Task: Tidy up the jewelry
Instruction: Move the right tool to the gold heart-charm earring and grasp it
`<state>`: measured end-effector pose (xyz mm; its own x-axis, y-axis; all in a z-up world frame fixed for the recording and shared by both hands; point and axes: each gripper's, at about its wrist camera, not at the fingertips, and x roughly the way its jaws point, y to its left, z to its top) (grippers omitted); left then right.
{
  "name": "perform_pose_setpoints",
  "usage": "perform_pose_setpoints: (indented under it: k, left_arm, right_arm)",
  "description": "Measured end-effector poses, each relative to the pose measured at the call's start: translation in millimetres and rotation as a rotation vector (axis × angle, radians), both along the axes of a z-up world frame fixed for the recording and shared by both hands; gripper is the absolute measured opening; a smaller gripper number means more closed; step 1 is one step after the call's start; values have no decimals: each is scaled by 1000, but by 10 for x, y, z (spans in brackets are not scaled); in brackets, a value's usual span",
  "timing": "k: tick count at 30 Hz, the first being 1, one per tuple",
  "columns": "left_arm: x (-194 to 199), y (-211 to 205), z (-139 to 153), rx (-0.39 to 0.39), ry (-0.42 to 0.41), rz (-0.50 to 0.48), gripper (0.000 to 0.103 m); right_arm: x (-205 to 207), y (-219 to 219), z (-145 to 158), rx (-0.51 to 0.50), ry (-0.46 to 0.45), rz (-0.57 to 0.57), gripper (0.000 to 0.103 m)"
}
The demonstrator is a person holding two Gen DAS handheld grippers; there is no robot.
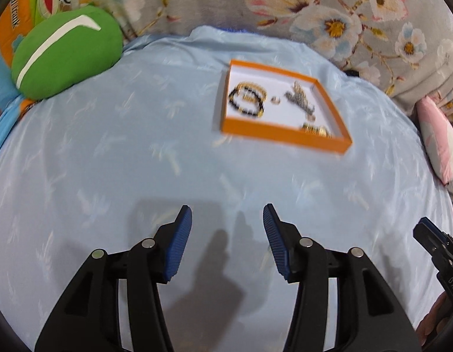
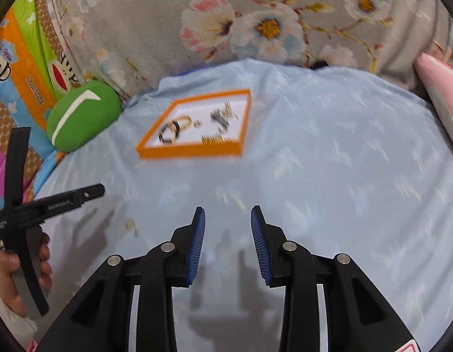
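An orange tray with a white floor lies on the light blue sheet, ahead and right of my left gripper. In it are a black bead bracelet, a gold bracelet, a small ring, a silver-gold chain and a gold piece. The tray shows in the right wrist view, ahead and left of my right gripper. A small gold item lies on the sheet left of the right gripper. Both grippers are open and empty.
A green cushion sits at the sheet's far left. A grey floral blanket runs along the back. A pink pillow lies at the right edge. The left gripper's body and the hand holding it show in the right wrist view.
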<state>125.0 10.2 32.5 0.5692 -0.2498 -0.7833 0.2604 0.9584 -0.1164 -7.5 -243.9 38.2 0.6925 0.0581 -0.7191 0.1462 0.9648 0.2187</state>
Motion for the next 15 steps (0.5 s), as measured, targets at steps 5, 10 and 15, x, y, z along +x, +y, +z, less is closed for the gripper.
perform_pose_setpoints:
  k: [5,10,15]
  left_arm:
    - [-338,172,-233,8,68,-6,49]
    - [-532,204,-314,12,85,-14,49]
    - [-595,203,-273,5,82,-27,49]
  right_arm:
    - [-537,-32,-262,21,81,-33,33]
    - [-775,43,-426,11,127,-19,33]
    - [-809,153,-464,-53,133,6,33]
